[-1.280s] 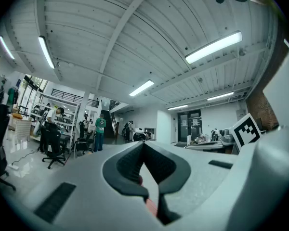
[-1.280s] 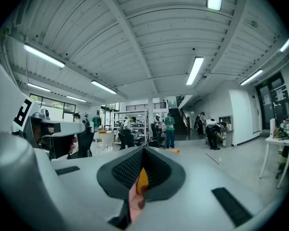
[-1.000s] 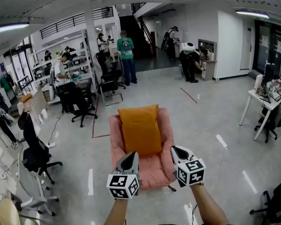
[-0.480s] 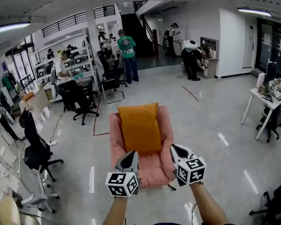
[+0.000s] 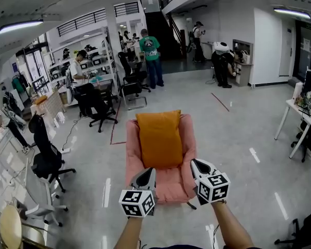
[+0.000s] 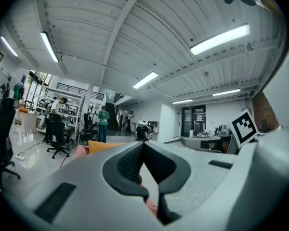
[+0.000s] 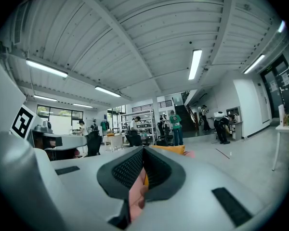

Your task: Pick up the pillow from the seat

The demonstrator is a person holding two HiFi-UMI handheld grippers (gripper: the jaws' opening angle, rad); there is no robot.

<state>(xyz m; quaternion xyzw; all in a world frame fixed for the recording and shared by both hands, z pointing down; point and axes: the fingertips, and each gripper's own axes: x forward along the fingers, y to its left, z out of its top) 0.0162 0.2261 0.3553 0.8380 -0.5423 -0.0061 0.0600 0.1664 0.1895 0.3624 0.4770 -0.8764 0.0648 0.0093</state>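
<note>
An orange rectangular fabric pillow (image 5: 159, 139) stands propped upright against the backrest of a pink upholstered armchair (image 5: 130, 157), its lower edge resting on the seat cushion. The armchair sits alone on a glossy grey floor (image 5: 233, 139) in the middle of a large open office.

Nearer the viewer, short of the armchair's front edge, two hand-held tongs point level towards it. The left gripper (image 5: 146, 173) is at the left and the right gripper (image 5: 198, 164) at the right, each carrying a cube of black-and-white square markers. Both have their jaws pressed together with nothing held. Each gripper view shows the dark pads closed, with the pink and orange of the chair and pillow beyond. Neither touches the pillow.

Further out, black office chairs (image 5: 96, 105) stand at the left. A person in a green shirt (image 5: 151, 56) stands well behind the armchair, and a white table (image 5: 295, 107) is at the right edge.

The likely trouble ahead is that closed jaws would only push the soft pillow into the backrest or tip it sideways, so they need to part before contact. A pinch on a thin corner of loose fabric may slip. The pillow may also sag and twist if the two tongs grip unevenly.
</note>
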